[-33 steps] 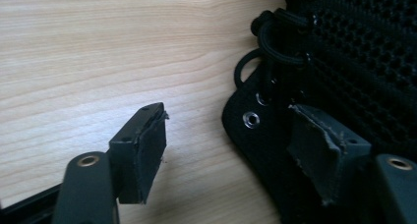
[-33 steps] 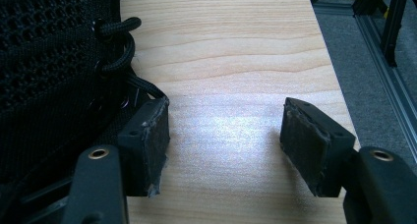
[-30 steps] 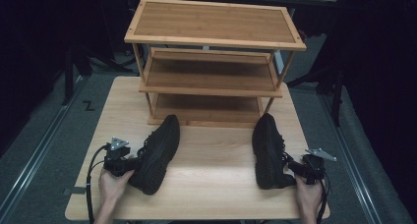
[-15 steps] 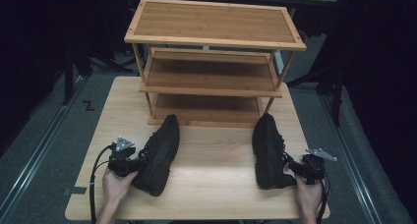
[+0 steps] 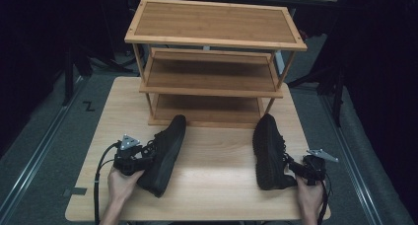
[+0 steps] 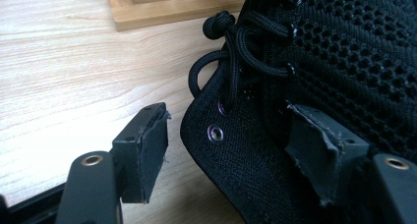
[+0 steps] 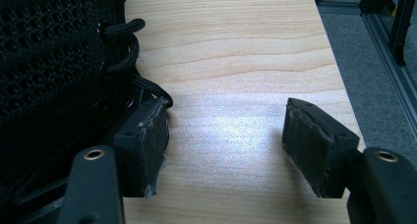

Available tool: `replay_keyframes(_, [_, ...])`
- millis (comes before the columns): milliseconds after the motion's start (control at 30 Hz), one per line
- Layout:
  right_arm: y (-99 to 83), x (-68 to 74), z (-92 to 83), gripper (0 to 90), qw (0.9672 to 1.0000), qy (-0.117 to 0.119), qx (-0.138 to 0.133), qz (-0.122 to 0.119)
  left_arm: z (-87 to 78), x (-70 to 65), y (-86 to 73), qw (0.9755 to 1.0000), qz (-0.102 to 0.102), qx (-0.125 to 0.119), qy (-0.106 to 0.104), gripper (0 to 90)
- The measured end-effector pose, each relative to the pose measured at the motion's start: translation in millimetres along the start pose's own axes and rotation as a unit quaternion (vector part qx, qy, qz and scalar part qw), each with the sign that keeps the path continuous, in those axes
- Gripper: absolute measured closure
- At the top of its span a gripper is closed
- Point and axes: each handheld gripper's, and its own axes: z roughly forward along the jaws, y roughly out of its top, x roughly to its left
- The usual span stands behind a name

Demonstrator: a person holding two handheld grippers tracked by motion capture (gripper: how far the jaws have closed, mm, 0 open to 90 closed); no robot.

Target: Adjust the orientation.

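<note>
Two black mesh lace-up shoes lie on the wooden table (image 5: 217, 185). The left shoe (image 5: 165, 153) angles toward the rack. My left gripper (image 5: 147, 159) sits at its left side, near the heel. In the left gripper view, my left gripper (image 6: 228, 121) is open and straddles the left shoe's (image 6: 319, 62) collar edge: the right pad rests on the mesh and the left pad stands off it. The right shoe (image 5: 268, 151) lies at the right. In the right gripper view, my right gripper (image 7: 226, 111) is open over bare wood, with its left pad against the right shoe (image 7: 54, 57).
A three-tier wooden shoe rack (image 5: 212, 22) stands at the back of the table, with nothing on its shelves. The table's right edge (image 7: 344, 86) runs close beside my right gripper, with grey floor (image 5: 345, 136) beyond it. Cables trail from both grippers toward the front edge.
My left gripper has moved a little right and up, closer in on the left shoe. The right gripper and right shoe have stayed put.
</note>
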Motion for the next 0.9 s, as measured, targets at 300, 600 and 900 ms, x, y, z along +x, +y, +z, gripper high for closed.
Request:
replay_keyframes(300, [0.0,0.2,0.0,34.0,1.0,0.0,0.0,-0.001,-1.4,-8.8,7.6,0.9998,0.018,0.003,-0.007,34.9])
replay_keyframes(600, [0.0,0.5,0.1,34.0,1.0,-0.001,0.0,-0.001,2.3,-21.1,20.2,0.9995,0.029,-0.005,-0.016,39.4])
replay_keyframes(900, [0.0,0.6,0.1,34.0,1.0,-0.001,0.0,-0.001,13.3,-40.9,38.0,0.9985,0.051,-0.006,-0.02,42.3])
